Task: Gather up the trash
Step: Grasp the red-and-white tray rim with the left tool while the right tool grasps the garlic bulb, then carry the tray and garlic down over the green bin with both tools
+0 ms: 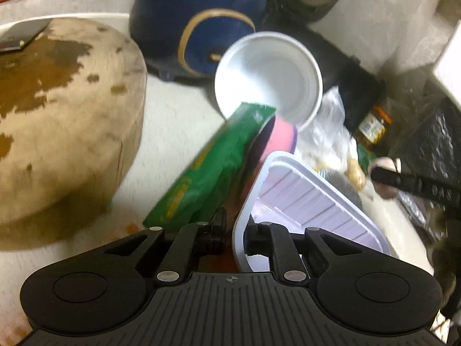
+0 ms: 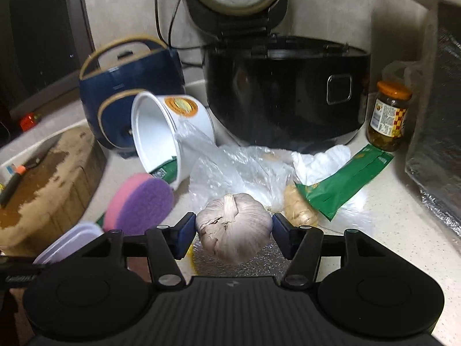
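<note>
While the right claw (image 2: 234, 227) grips a garlic bulb (image 2: 234, 226) between its two blue pads, the bulb sits at the centre of the right wrist view, above a strip of foil. At one o'clock from the bulb lie a piece of ginger (image 2: 299, 210) and a green packet (image 2: 345, 180); at twelve o'clock a clear plastic bag (image 2: 230, 170) spreads over the pale worktop (image 2: 389, 230). At eleven o'clock a white tub (image 2: 161, 132) lies tipped on its side, with a pink and purple sponge (image 2: 141, 206) at ten o'clock. Behind them stand a black rice cooker (image 2: 285, 92) with its lid up and a jar (image 2: 389, 115) at two o'clock. The left claw (image 1: 234, 232) is nearly closed, clamped on the rim of a white tray (image 1: 311, 201), beside another green packet (image 1: 207, 167).
</note>
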Tool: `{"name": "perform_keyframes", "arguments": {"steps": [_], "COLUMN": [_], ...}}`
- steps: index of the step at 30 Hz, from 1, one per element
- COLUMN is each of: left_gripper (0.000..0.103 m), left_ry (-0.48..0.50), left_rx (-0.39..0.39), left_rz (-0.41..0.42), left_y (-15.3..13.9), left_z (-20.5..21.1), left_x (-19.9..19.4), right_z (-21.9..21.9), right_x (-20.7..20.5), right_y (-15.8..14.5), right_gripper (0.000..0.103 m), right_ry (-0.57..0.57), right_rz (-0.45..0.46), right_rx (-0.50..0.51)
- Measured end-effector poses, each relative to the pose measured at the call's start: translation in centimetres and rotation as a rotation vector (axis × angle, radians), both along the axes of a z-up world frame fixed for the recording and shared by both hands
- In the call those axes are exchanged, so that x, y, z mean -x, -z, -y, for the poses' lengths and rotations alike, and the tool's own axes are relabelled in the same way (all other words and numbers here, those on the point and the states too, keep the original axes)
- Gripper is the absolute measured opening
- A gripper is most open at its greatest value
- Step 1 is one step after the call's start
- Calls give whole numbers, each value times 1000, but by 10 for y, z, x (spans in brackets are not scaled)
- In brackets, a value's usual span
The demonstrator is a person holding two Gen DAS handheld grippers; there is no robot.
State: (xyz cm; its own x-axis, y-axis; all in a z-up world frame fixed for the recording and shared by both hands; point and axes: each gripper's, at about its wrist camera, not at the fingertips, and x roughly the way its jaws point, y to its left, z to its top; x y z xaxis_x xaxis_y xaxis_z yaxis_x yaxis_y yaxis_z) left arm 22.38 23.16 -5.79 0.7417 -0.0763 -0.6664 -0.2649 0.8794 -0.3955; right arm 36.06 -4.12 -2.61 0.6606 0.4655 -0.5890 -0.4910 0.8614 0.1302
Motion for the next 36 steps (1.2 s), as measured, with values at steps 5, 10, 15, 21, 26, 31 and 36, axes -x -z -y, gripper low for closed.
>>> {"name": "perform_keyframes", "arguments": {"steps": [5, 10, 15, 21, 26, 31, 36], "left_gripper": [14, 14, 14, 14, 14, 14, 14], "left_ry": [7, 56, 194, 392, 427, 463, 463], "left_rx": [-27, -46, -60, -74, -54, -45, -58], "left_rz": [48, 96, 128, 136, 123, 45, -60], "left_y": [-18, -33, -37, -31, -16, 13, 52], "left_z": [2, 15, 50, 97, 139, 193, 239], "left_x": [-2, -2, -3, -2, 15, 33, 53], "right_z": [3, 26, 63, 116, 160, 203, 237], "right_x": [13, 34, 72, 131, 179, 210, 234], "right_y": [-9, -23, -40, -38, -23, -3, 15], "right_gripper": [58, 58, 58, 58, 58, 58, 58], "right_ry": [5, 45, 122, 307, 426, 451, 453], "right_rz": [25, 47, 93, 119, 131, 78, 64], "right_rx": [-19, -82, -143, -137, -86, -85, -48]}}
